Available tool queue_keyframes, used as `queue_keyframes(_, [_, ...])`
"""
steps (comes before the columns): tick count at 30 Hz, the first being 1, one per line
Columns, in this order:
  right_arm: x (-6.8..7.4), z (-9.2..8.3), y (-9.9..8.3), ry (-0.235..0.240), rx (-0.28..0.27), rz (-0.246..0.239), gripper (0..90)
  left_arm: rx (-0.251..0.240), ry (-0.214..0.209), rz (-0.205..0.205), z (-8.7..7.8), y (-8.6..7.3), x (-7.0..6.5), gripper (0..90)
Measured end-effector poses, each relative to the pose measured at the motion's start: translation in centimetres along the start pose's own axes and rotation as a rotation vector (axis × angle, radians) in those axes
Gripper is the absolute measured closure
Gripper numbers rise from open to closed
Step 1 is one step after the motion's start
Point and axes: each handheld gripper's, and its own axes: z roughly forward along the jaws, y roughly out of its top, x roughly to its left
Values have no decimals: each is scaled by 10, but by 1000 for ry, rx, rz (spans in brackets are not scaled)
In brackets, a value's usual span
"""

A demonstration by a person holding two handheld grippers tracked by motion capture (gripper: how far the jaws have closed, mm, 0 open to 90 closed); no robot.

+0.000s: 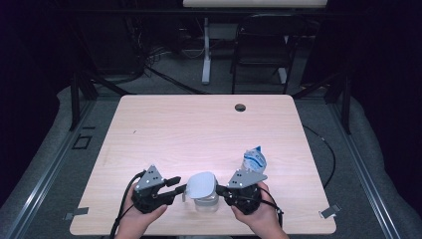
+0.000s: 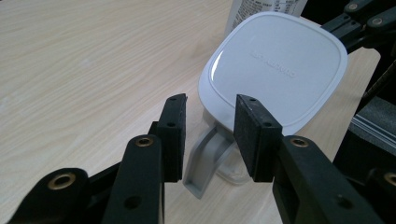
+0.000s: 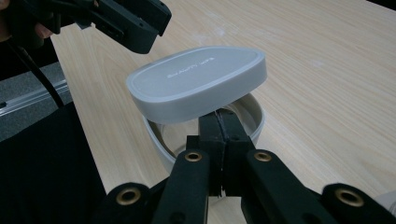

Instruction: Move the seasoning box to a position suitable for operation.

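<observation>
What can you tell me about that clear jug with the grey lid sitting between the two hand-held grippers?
The jug is a small clear plastic container standing upright near the table's front edge. Its pale grey, rounded-square lid bears faint raised lettering and sits lifted on one side, leaving the rim exposed. A grey handle juts from its side, lying between the left gripper's open pads without touching them. The right gripper is pinched shut on the jug's rim under the lid.

A pale grey lid [image 1: 201, 183] tops a clear container [image 3: 252, 122]; the pouch [image 1: 254, 160] is blue-and-white; the table [image 1: 199, 129] is light woodgrain.
</observation>
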Motion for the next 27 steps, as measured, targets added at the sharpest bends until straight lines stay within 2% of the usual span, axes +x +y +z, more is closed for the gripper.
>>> queue_keyframes(7, [2,0,6,10,-18,-4,897,11,8,0,-2,-4,0,640])
queue_keyframes(22, [10,-4,17,22,-50,-9,894,7,-14,21,-4,-3,-9,625])
queue_keyframes(27, [13,-3,19,26,-51,-17,894,9,-2,25,-5,-3,-8,626])
